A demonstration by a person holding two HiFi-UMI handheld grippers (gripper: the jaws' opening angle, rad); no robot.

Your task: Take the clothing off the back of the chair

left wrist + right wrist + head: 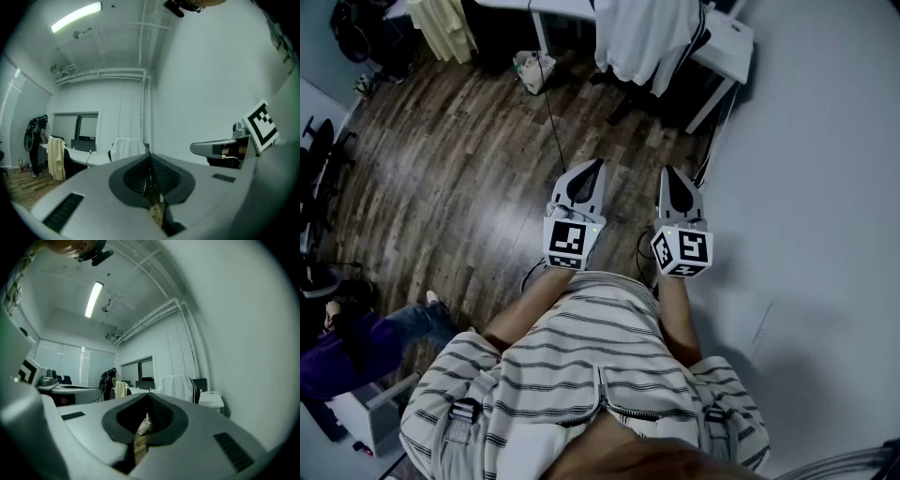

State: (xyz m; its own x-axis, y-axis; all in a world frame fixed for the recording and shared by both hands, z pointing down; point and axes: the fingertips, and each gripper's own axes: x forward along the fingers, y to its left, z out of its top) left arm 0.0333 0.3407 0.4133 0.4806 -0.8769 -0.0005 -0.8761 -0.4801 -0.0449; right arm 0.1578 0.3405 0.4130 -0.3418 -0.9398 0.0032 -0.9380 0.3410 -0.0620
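1. We are holding the left gripper point(593, 169) with its jaws pressed together on nothing, well short of the chair point(201, 389).
2. We are holding the right gripper point(673, 176) closed and empty too, equally far from the chair.
3. The white clothing point(647, 37) is hanging over the chair's back.
4. A desk point(731, 42) is standing just behind the chair.

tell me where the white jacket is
Head view, top centre: the white jacket drapes a chair against the white desk, right of the yellow garment.
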